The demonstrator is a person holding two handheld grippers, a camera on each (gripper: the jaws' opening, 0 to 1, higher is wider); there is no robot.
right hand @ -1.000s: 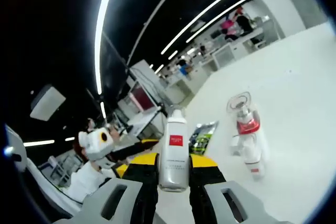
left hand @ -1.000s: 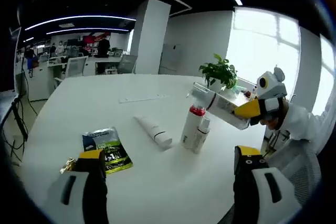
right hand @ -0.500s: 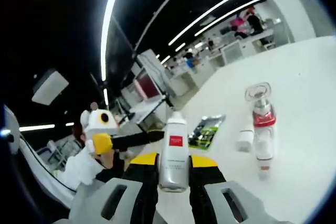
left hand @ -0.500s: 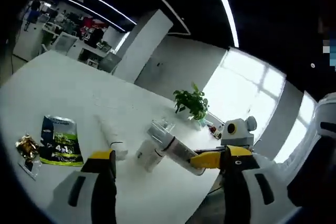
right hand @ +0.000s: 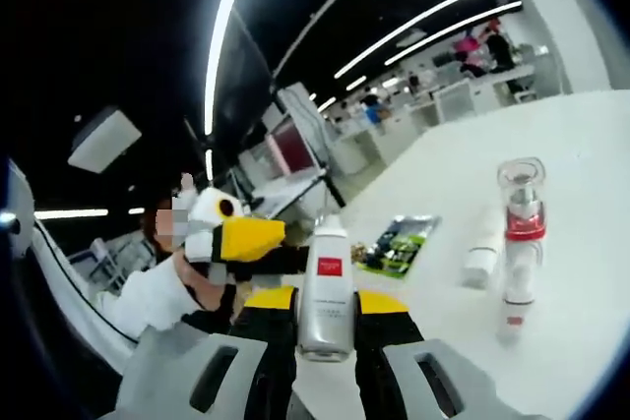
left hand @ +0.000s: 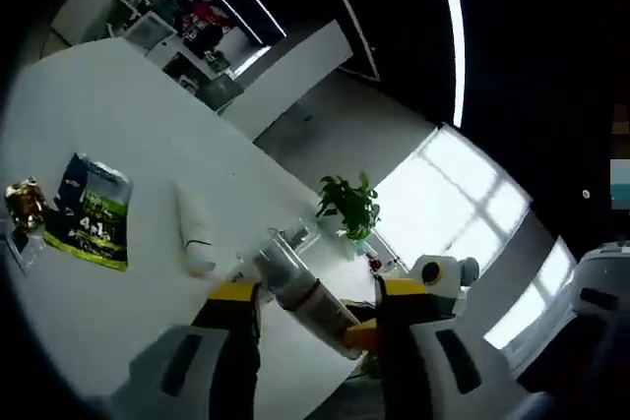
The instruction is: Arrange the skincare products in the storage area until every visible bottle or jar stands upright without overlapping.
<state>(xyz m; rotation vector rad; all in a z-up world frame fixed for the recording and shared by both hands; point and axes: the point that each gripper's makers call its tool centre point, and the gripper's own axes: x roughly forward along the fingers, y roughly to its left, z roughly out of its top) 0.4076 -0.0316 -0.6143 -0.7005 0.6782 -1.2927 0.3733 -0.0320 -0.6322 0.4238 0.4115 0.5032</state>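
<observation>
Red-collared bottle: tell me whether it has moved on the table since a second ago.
Cannot tell. The red-collared bottle stands beside the white tube, near the green packet as before; the camera moved.

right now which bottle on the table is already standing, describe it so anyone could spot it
On the white table, look right of the green-and-black sachet and the white tube lying flat. The clear-capped bottle stands upright there by itself. Its red collar and clear cap set it apart from the white bottle held in the right gripper.
</observation>
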